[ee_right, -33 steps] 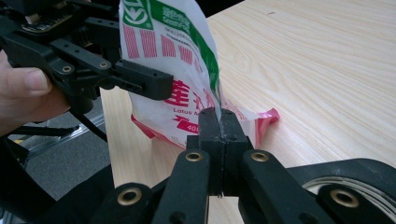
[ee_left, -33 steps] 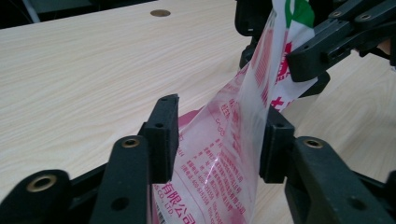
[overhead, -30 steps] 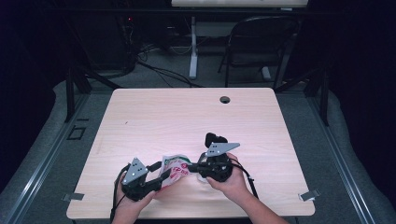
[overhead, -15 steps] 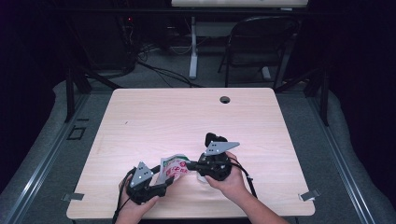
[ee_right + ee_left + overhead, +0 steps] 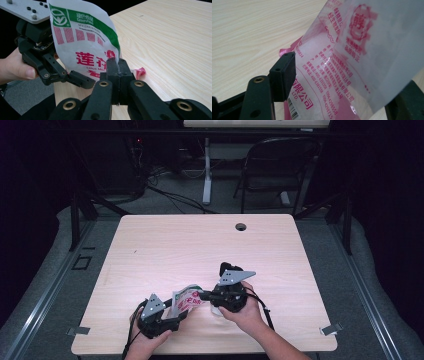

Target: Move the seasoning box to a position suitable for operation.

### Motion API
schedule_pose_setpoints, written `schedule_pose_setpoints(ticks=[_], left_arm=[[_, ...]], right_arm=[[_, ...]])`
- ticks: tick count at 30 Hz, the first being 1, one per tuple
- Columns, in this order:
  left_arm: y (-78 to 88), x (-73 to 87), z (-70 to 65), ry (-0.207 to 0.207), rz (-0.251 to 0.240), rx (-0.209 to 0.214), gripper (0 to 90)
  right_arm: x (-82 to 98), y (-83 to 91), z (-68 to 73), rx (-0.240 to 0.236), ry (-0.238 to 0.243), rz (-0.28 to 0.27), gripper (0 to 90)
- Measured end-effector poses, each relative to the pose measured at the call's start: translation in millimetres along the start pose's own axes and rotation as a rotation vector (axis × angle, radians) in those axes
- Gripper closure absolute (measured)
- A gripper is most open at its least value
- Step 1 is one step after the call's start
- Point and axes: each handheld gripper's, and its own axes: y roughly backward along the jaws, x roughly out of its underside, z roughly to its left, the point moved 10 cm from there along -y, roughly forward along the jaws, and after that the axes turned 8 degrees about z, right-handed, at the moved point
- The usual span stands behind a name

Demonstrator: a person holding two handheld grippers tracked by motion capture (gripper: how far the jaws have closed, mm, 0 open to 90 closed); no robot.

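The pale wooden surface [image 5: 150, 250] carries a round cable hole [image 5: 241, 227] near its far edge. Beyond it, on the floor, stand a dark folding chair [image 5: 272, 167] and a white desk leg [image 5: 206, 170], well apart from the work area.

Near the front edge, a printed plastic bag [image 5: 187, 298] is held off the surface between the two tongs. Its long axis runs roughly left to right, rising slightly toward the right. It is white with a green band at the top and red lettering on one face, pink print on the other.

The right tongs [image 5: 117, 65] are pressed together on the bag's edge, pinching the film. The left tongs [image 5: 172, 319] grip its left end; one pad [image 5: 285, 75] lies against the film, the opposite jaw sits behind the bag, so it cannot be confirmed whether they are clamped. A hand [image 5: 150, 345] holds each tool at the near edge.
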Motion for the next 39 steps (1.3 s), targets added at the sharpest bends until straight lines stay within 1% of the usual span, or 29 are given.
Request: schedule_pose_setpoints(ticks=[2,5,9,11,13,16,19,20,21,26,30,34,36,39], left_arm=[[-3.2,3.0,1.9,0.008,0.011,-0.008,32.3],[-5.2,4.6,4.3,0.007,0.006,-0.007,31.6],[-5.4,6.1,7.7,0.04,-0.004,-0.009,29.8],[-6.5,9.1,10.9,0.043,0.01,-0.029,27.4],[-7.7,10.1,10.8,0.054,0.006,-0.022,25.9],[-10.9,13.4,10.7,0.047,0.03,-0.033,24.8],[-16.7,17.1,9.1,0.048,0.048,-0.028,23.7],[-18.8,19.1,9.1,0.044,0.064,-0.028,23.5],[-20.4,19.5,8.4,0.047,0.064,-0.023,23.4],[-25.4,21.6,8.3,0.045,0.075,-0.028,22.7],[-27.4,24.3,8.0,0.056,0.085,-0.015,21.5],[-31.8,28.6,8.0,0.043,0.11,-0.022,21.2],[-32.5,28.2,8.4,0.053,0.108,-0.021,21.3],[-32.8,28.7,8.7,0.057,0.115,-0.017,21.6]], right_arm=[[0.1,0.6,-0.8,0.0,-0.002,0.0,90.0],[1.0,0.6,-1.6,-0.004,-0.007,0.0,90.0],[1.9,0.9,-2.8,-0.007,-0.015,-0.002,90.0],[2.6,1.3,-3.1,-0.008,-0.018,-0.001,90.0],[2.9,1.5,-2.8,-0.009,-0.016,0.0,90.0],[3.3,1.8,-2.9,-0.012,-0.016,0.001,90.0],[3.1,1.6,-3.0,-0.015,-0.019,0.0,90.0],[3.2,1.7,-2.9,-0.015,-0.019,0.001,90.0],[3.4,1.7,-2.8,-0.015,-0.017,0.002,90.0],[3.6,1.1,-2.0,-0.018,-0.021,-0.003,90.0],[4.6,1.6,-2.4,-0.017,-0.019,0.0,90.0],[4.7,1.7,-2.7,-0.019,-0.024,0.0,90.0],[4.7,1.7,-2.5,-0.019,-0.024,0.0,90.0],[4.7,1.9,-2.7,-0.02,-0.024,0.0,90.0]])
